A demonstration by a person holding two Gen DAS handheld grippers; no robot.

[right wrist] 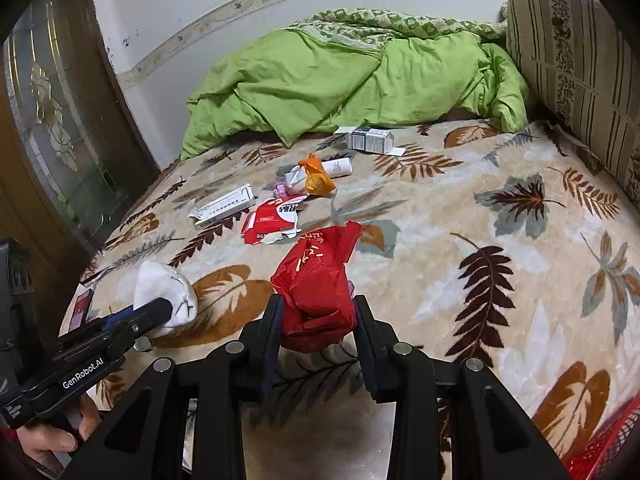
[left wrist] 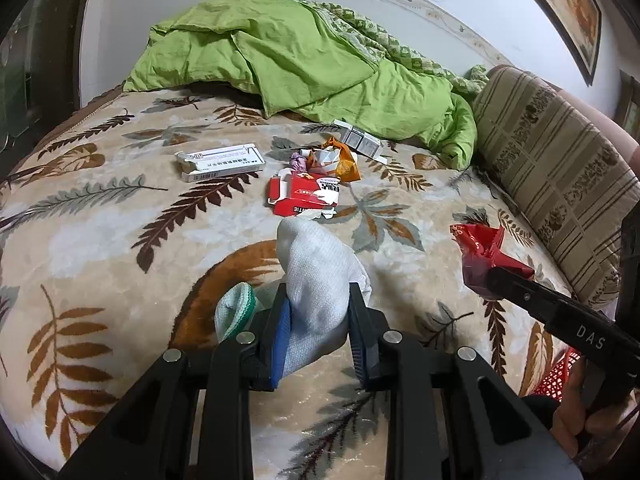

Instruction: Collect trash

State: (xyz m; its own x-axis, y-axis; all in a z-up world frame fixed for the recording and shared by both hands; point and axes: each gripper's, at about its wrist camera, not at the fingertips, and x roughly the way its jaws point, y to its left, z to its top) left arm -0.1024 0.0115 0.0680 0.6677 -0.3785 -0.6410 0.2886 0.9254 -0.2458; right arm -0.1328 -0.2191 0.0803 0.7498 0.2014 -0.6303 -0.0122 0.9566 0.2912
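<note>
My left gripper [left wrist: 318, 300] is shut on a white sock [left wrist: 320, 268] with a green cuff, held above the bed; it also shows in the right wrist view [right wrist: 168, 292]. My right gripper [right wrist: 318, 312] is shut on a crumpled red wrapper [right wrist: 316, 280], which also shows in the left wrist view [left wrist: 486, 252]. On the leaf-patterned blanket [left wrist: 120, 240] lie a torn red carton [left wrist: 306, 196], a white medicine box [left wrist: 220, 162], an orange wrapper pile [left wrist: 338, 158], a purple scrap [left wrist: 298, 162] and a grey-white box [left wrist: 360, 140].
A rumpled green quilt [left wrist: 304, 60] lies at the back of the bed. A striped cushion [left wrist: 560, 172] stands along the right side. A red mesh basket [right wrist: 608, 444] sits at the lower right. A glass-panelled door [right wrist: 56, 132] is on the left.
</note>
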